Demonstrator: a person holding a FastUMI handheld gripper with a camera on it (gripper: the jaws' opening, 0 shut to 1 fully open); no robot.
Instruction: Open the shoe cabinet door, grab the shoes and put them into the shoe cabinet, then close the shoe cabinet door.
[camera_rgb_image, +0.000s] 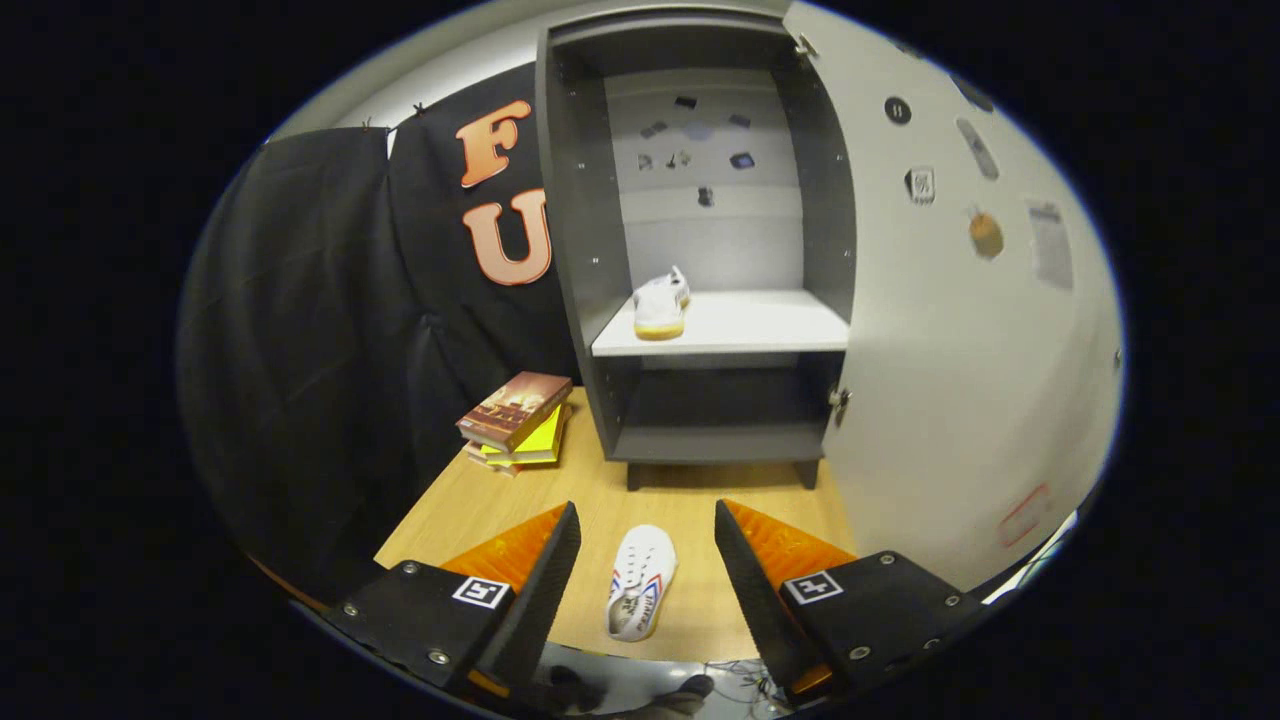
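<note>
A grey shoe cabinet (578, 250) stands on the wooden table with its door (950, 330) swung wide open to the right. One white shoe with a tan sole (661, 303) rests on the white shelf (770, 325) inside. A second white shoe with red and blue stripes (640, 582) lies on the table, toe toward the cabinet, below and between my fingers. My gripper (647, 545) is open above it, both fingers (545, 580) clear of the shoe.
A stack of books (515, 420) lies on the table (470, 510) left of the cabinet. Black cloth walls the left side. The open door blocks the right side. The lower cabinet compartment (720, 405) is dark and bare. Cables lie below the table's front edge.
</note>
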